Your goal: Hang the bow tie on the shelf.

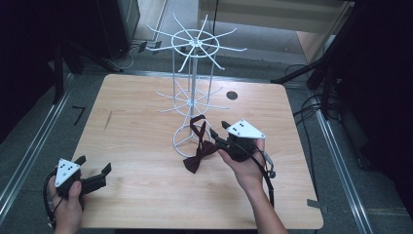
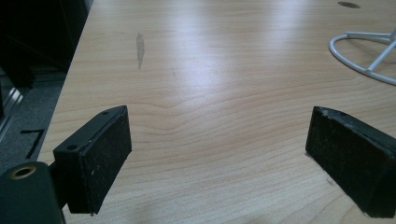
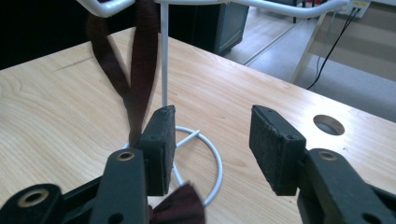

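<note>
A wooden worktop [image 1: 146, 195] carries a white wire rack [image 1: 194, 97] near its middle. A dark red bow tie [image 1: 198, 155] lies by the rack's base ring, its strap looped up over a lower arm. The right gripper [image 1: 219, 131] sits just beside it, fingers [image 3: 161, 144] parted, empty. The left gripper [image 1: 95, 168] hovers near the worktop's left front edge, fingers [image 2: 93, 158] wide apart.

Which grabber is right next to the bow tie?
The right gripper, by the white rack's base beside the dark red bow tie. The left gripper sits far off near the table corner.
</note>
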